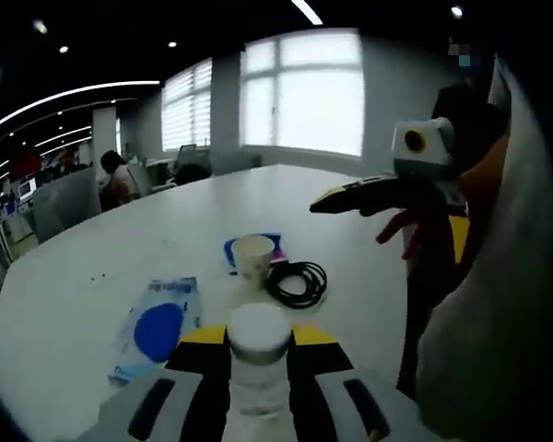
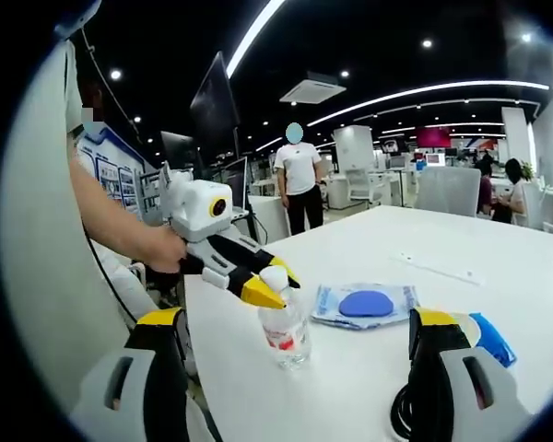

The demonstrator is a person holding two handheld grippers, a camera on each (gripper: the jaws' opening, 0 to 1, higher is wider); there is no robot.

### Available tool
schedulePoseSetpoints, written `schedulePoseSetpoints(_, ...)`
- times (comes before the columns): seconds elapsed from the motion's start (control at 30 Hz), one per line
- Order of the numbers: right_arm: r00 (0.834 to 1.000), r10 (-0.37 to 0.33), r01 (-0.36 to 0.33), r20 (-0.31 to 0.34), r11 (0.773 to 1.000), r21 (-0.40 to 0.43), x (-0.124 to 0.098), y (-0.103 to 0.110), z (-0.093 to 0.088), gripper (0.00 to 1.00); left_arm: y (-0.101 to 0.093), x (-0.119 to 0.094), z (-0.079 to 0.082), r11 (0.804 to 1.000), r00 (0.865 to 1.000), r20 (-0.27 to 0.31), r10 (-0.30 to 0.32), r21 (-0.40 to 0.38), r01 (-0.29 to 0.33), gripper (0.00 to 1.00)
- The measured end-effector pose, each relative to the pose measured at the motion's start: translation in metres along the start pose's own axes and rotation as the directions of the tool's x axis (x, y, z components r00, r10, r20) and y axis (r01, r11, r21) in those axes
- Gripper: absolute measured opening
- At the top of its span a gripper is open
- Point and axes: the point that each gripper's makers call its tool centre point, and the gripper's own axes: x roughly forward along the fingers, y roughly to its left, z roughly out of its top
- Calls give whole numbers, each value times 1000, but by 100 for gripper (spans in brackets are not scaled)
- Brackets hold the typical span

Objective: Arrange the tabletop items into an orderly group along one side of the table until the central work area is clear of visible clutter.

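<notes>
Left gripper view: the left tool (image 1: 258, 368) is clamped on a clear plastic bottle with a white cap (image 1: 258, 345), standing at the near edge of the white table (image 1: 92, 267).
Beyond the bottle: a flat clear packet with a blue disc (image 1: 158, 327), a paper cup (image 1: 254, 256) on a blue packet (image 1: 232, 250), and a black coiled cable (image 1: 297, 283) just beside the cup.
Right tool (image 1: 350, 196): held above the table at the right; I cannot tell its jaw gap here.
Right gripper view: the right tool (image 2: 295, 354) stands wide, holding nothing; the bottle (image 2: 284, 322) stands between its jaws' lines, gripped at the cap by the left tool (image 2: 263, 281).
Room: a person standing (image 2: 300, 184) behind the table.
</notes>
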Motion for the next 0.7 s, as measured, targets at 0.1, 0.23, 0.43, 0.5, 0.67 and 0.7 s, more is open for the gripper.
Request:
schedulePoseSetpoints(0.1, 1000, -5, 5, 1, 1000, -1, -1, -1, 1, 97, -1, 1, 1, 998, 998, -2, -56, 37, 56, 19)
schedulePoseSetpoints(0.23, 1000, -11, 11, -1, 1000, -4, -1, -1, 2, 97, -1, 2, 2, 992, 994, -8, -112, 58, 112, 19)
schedulePoseSetpoints(0.43, 1000, -23, 23, -1, 1000, -5, -3, -3, 3, 97, -1, 3, 4, 982, 986, -23, -165, 87, 166, 18)
schedulePoseSetpoints(0.5, 1000, -26, 26, -1, 1000, -5, -3, -4, 4, 97, -1, 3, 4, 978, 983, -29, -183, 98, 185, 18)
schedulePoseSetpoints(0.67, 999, -33, 33, -1, 999, -6, -3, -6, 5, 97, -1, 2, 4, 968, 974, -44, -220, 115, 224, 18)
schedulePoseSetpoints(0.7, 999, -34, 34, 0, 999, -6, -2, -6, 5, 97, -2, 2, 3, 966, 973, -46, -226, 119, 229, 18)
